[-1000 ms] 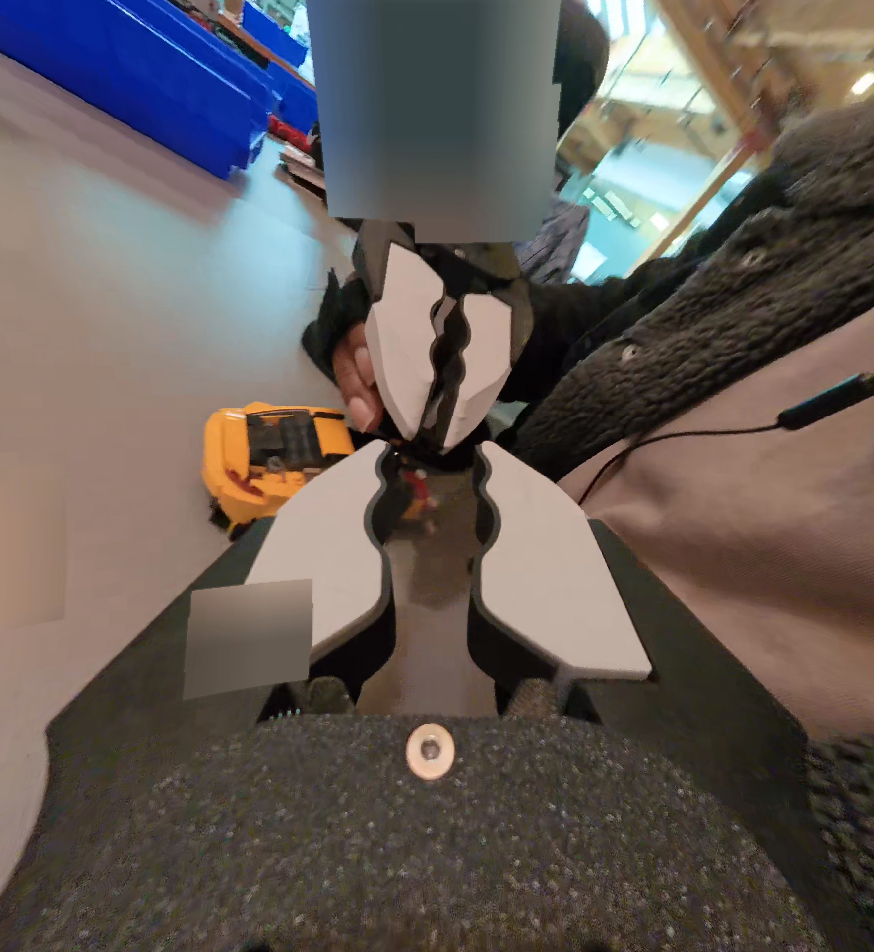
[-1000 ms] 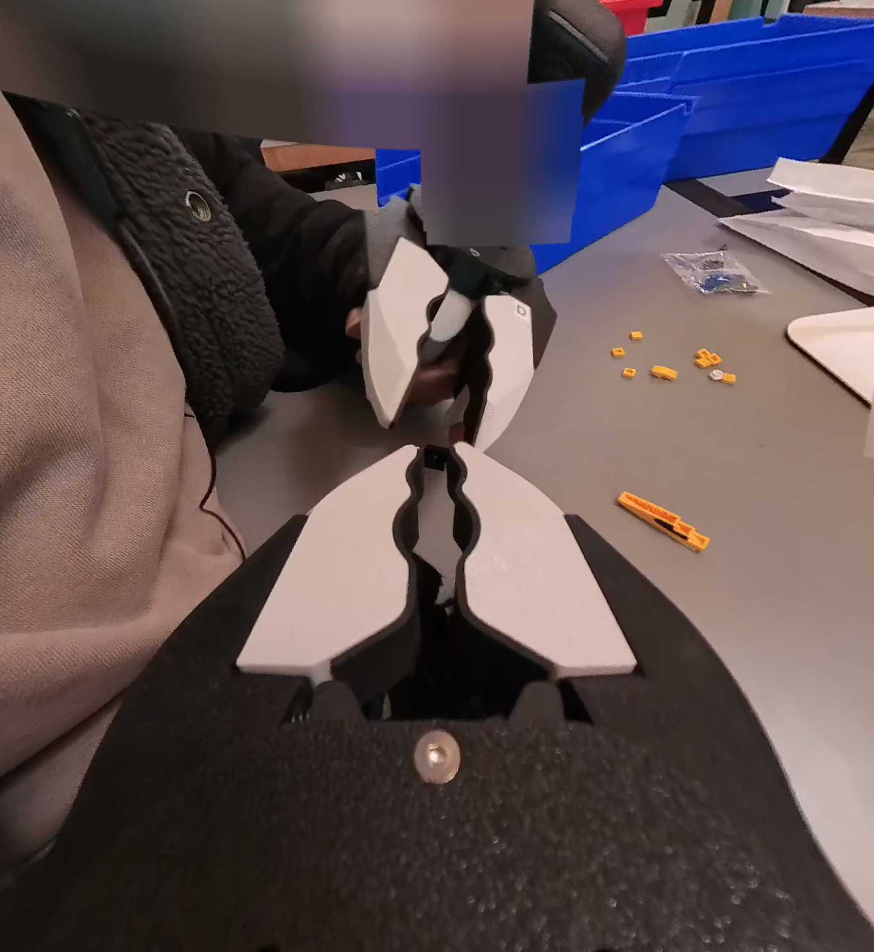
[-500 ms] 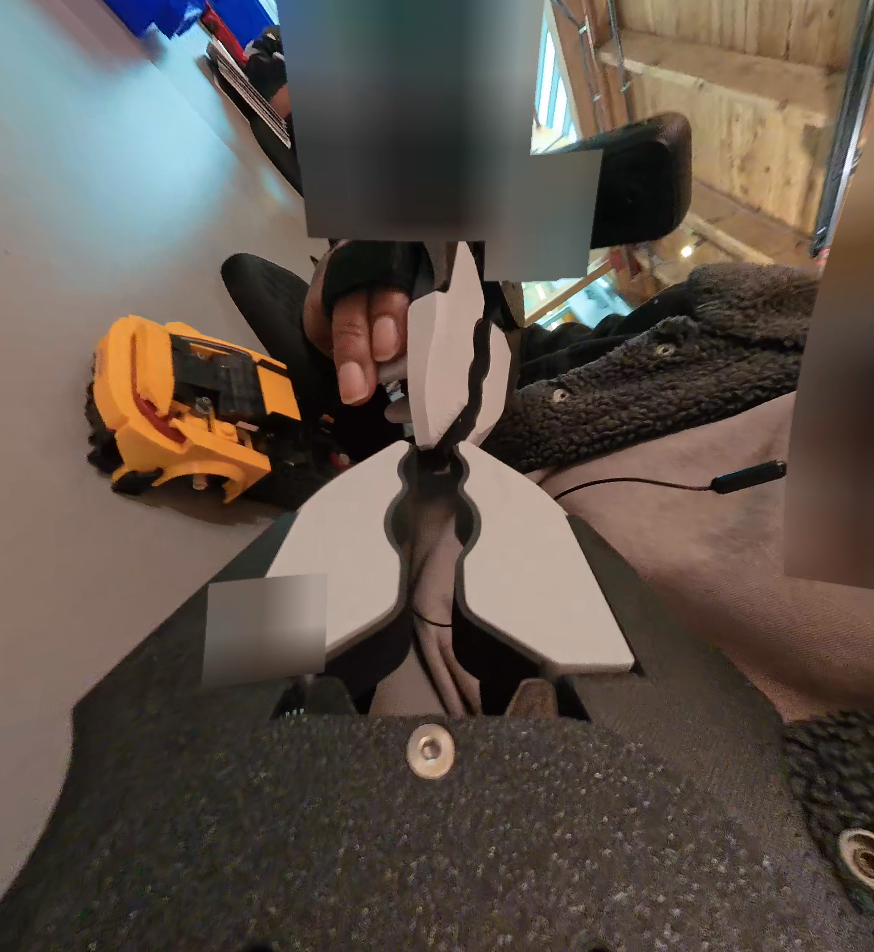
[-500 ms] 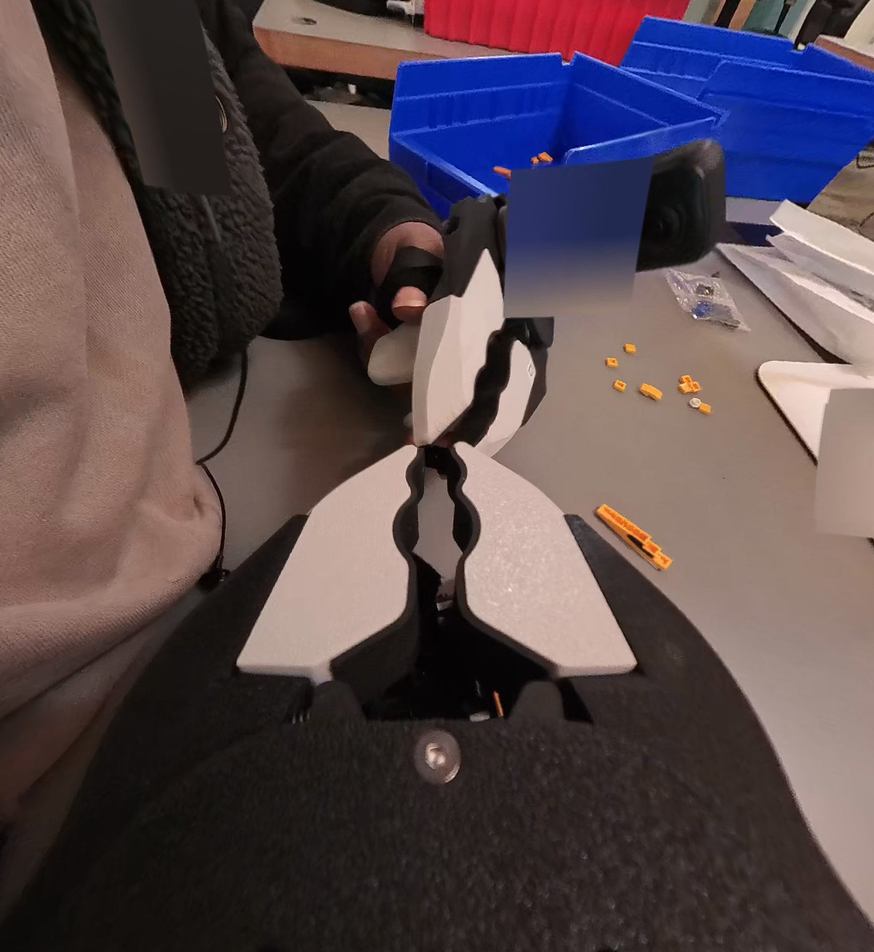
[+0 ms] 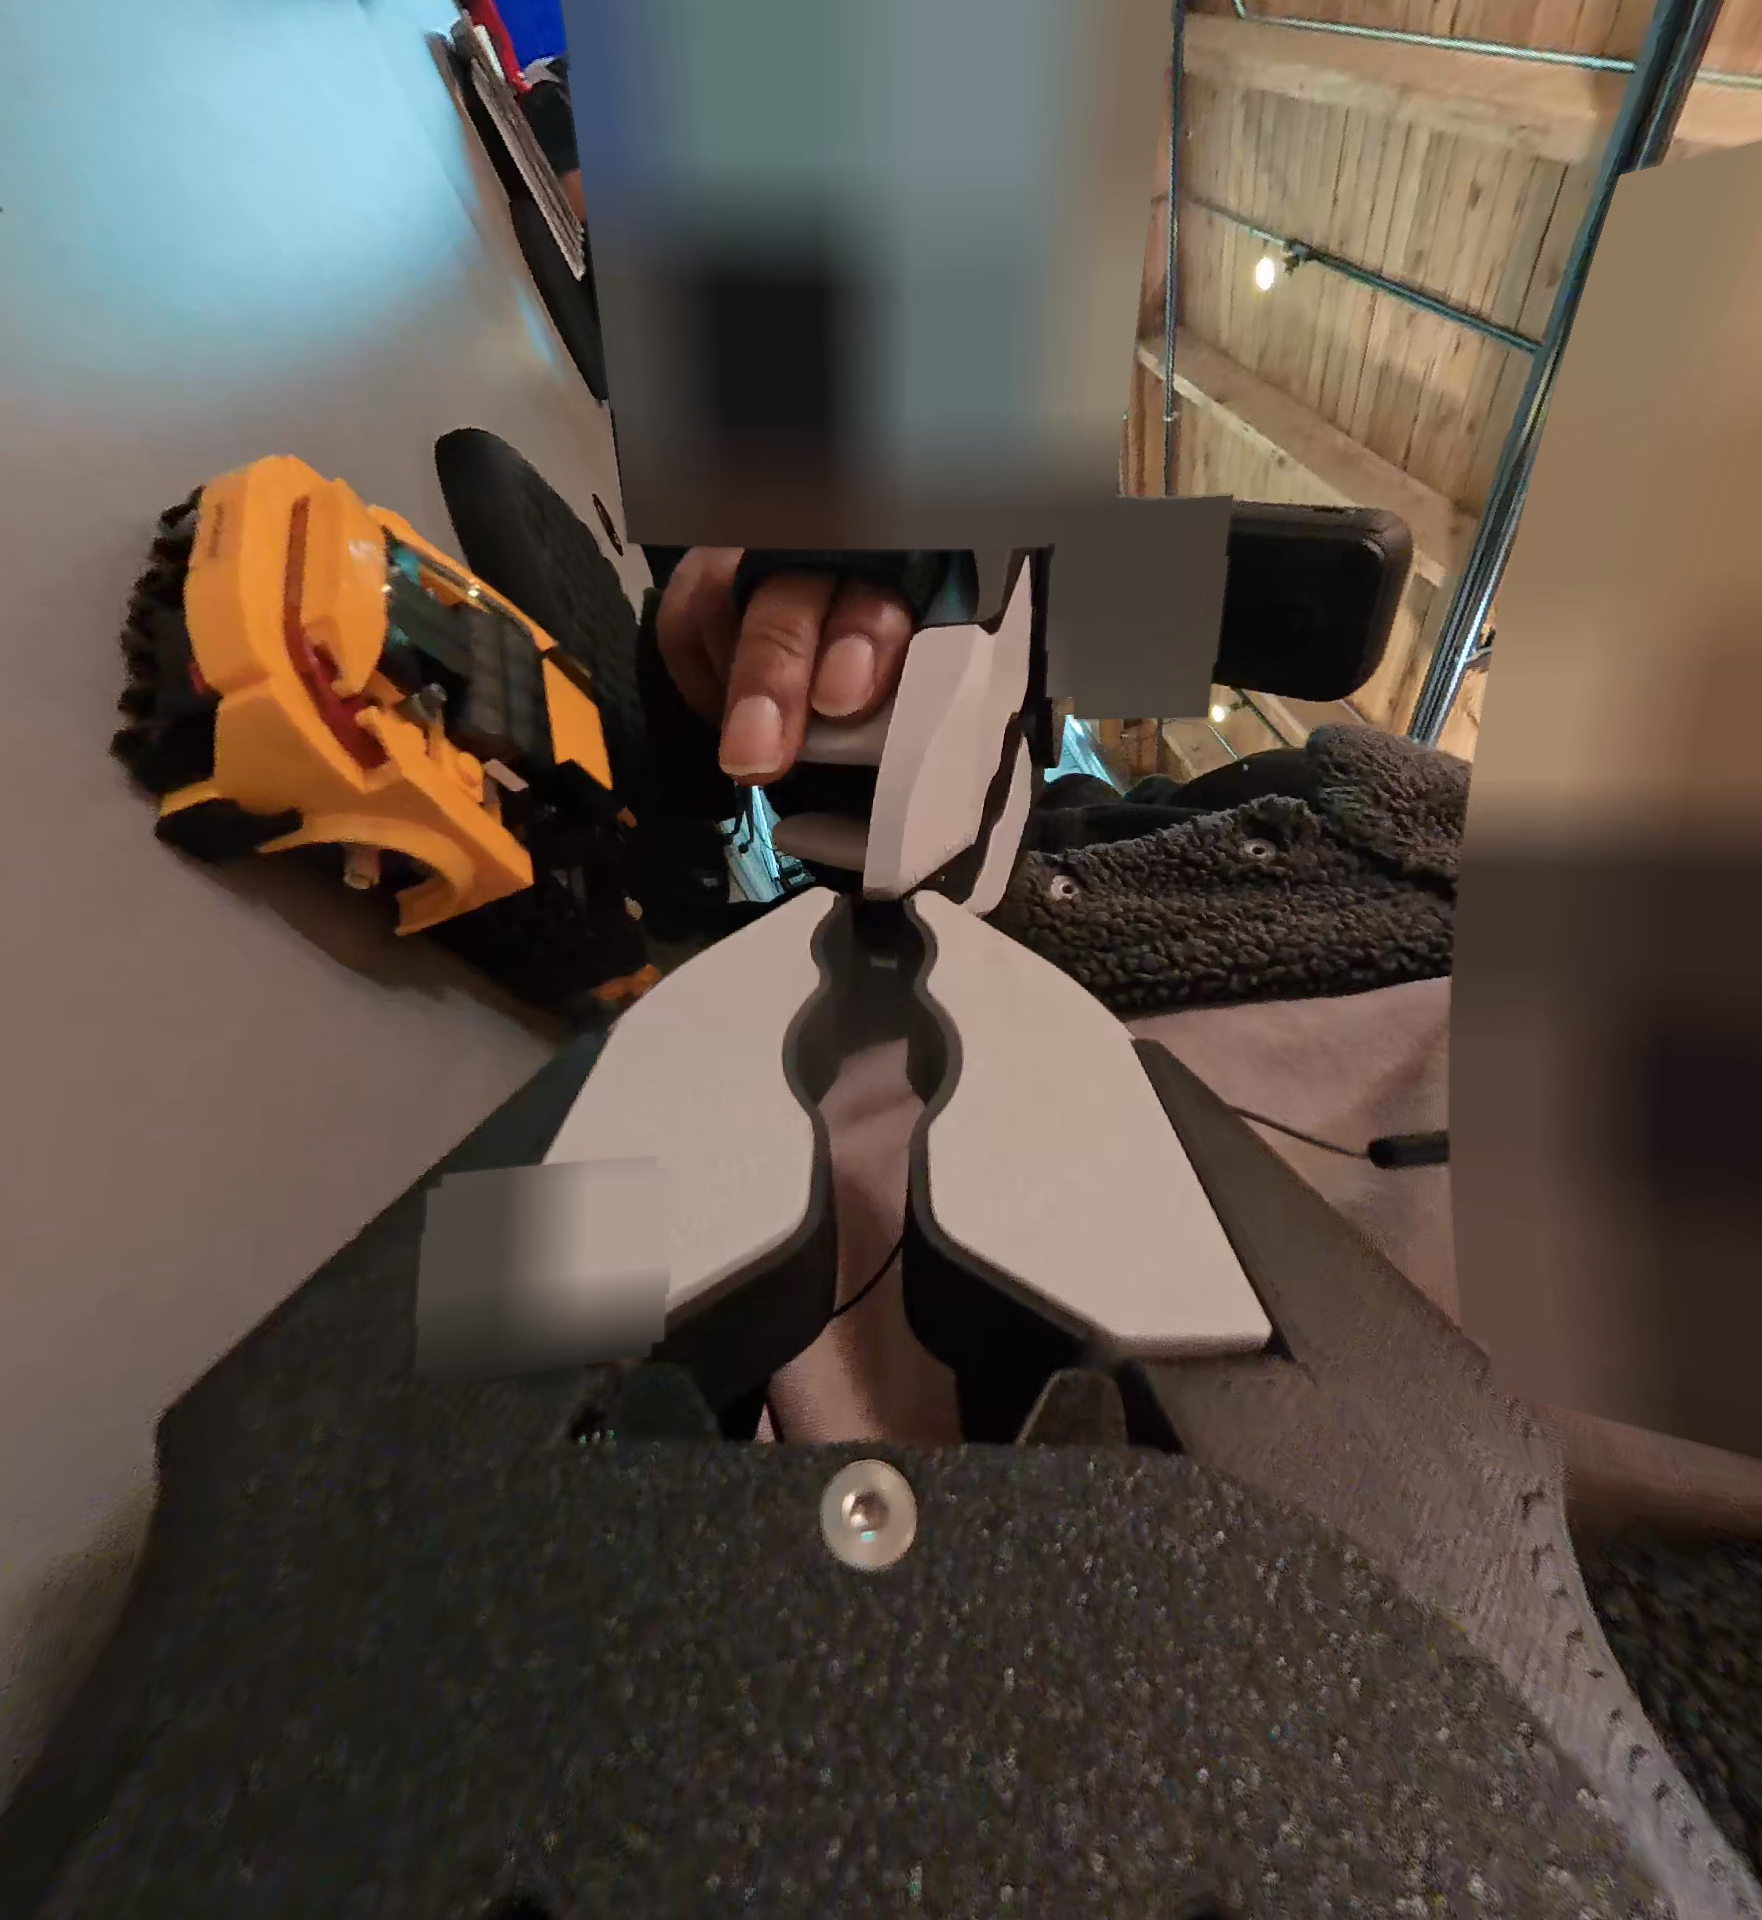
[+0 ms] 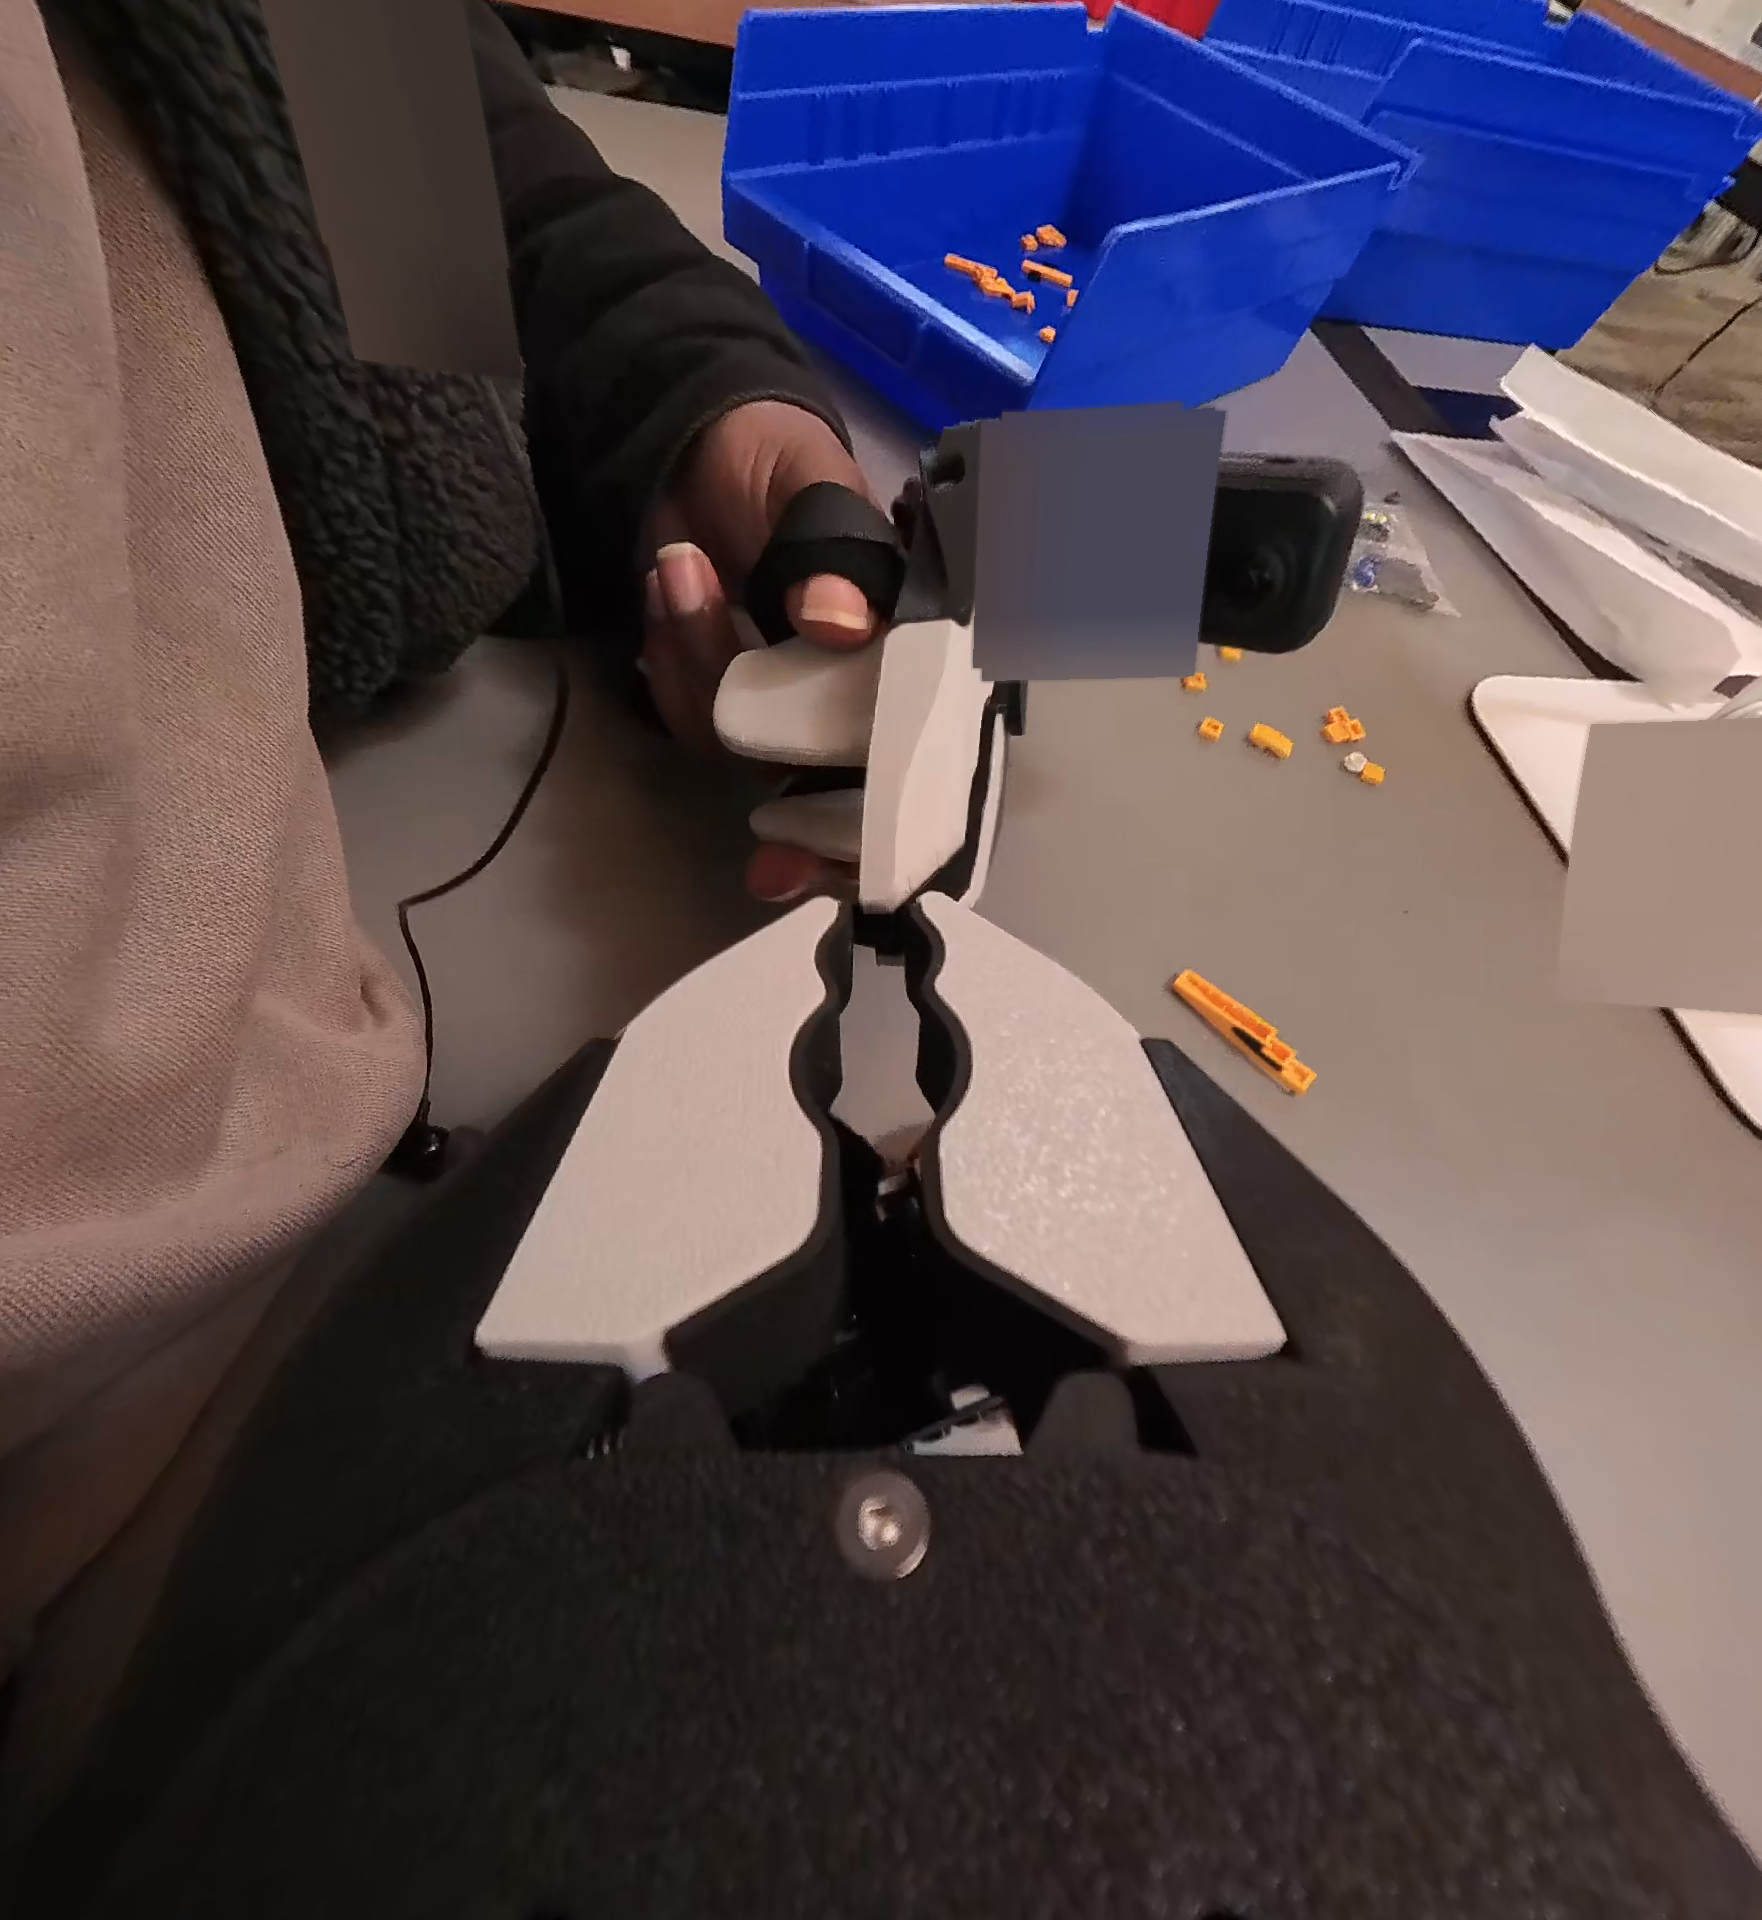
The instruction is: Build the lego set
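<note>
1. The small black piece [image 6: 882, 935] sits in the air above the grey table [image 6: 1272, 1195], close in front of your body. It lies right where the two tools meet tip to tip.
2. Your right gripper [image 6: 882, 920] is narrow, and the piece spans the slit between its pads. Your left gripper [image 5: 875, 914] is also narrow, with the same dark piece [image 5: 879, 935] at its tips. Its pads are black too, so contact there is harder to confirm.
3. Both of your hands are on the handles: the left hand [image 6: 752, 540] and the right hand [image 5: 783, 655].
4. On the table to the right lies an orange bar piece [image 6: 1241, 1029]. Loose orange bits [image 6: 1272, 740] lie farther off. A blue bin [image 6: 960, 208] at the far side holds more orange bits.
5. A yellow and black toy vehicle [image 5: 337, 707] stands on the table near the right gripper. A thin black cable [image 6: 461, 862] hangs down your front on the left.
6. Risks, as judged:
   - The piece is tiny and held only at the tips, so any twist between the tools could flick it out. It could then be lost in your clothing.
   - Uneven pressure could tilt it.
   - The cable hangs close enough to snag.
</note>
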Tool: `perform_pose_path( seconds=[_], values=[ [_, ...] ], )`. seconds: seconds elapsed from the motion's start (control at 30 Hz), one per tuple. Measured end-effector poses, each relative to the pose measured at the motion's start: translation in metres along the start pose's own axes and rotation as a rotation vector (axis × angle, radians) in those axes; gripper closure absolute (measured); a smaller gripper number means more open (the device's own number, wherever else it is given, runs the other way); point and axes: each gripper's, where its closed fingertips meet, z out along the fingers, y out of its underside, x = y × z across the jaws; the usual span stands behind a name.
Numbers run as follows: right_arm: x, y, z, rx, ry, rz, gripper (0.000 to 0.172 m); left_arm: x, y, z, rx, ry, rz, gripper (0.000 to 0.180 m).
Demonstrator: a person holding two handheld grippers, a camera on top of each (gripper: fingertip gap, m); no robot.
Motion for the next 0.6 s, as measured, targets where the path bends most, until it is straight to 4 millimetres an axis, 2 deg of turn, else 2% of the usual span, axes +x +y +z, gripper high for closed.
perform_pose_path(
  seconds=[0.33, 0.6],
  values=[
    [0.002, 0.012, 0.005, -0.057, 0.021, 0.072, 0.162, -0.016, 0.000, -0.004, 0.083, -0.045, -0.133, 0.173],
    [0.003, 0.012, 0.007, -0.055, 0.034, 0.100, 0.162, -0.015, -0.002, -0.005, 0.112, -0.009, -0.172, 0.173]
  ],
)
